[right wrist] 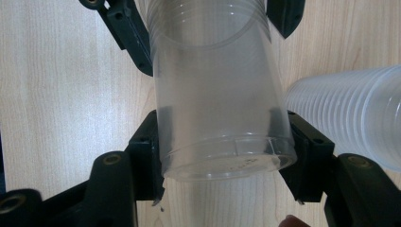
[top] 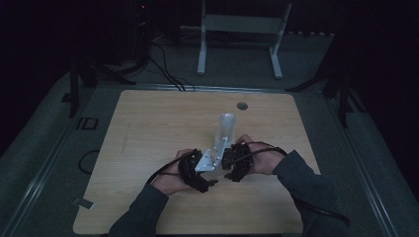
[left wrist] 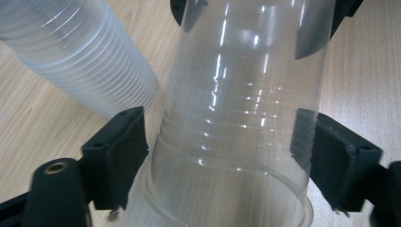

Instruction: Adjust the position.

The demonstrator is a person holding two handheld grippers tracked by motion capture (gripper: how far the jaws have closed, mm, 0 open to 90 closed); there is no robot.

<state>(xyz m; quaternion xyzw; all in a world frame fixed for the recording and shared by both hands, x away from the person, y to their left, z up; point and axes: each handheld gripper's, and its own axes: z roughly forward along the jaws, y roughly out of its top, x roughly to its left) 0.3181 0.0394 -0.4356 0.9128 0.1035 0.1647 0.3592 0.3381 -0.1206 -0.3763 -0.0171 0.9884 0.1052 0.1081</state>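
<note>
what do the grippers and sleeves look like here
Both the left gripper and the right gripper are black, each with two blocky fingers faced in ribbed dark pads. A pale grey plate sits on the left one. Black cables trail back. The sleeves are dark grey.

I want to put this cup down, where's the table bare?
Bare wood runs along the table's left side, and on the right between the stack of cups and the right edge. The middle is crowded: both grippers, left and right, meet on the clear cup.
</note>
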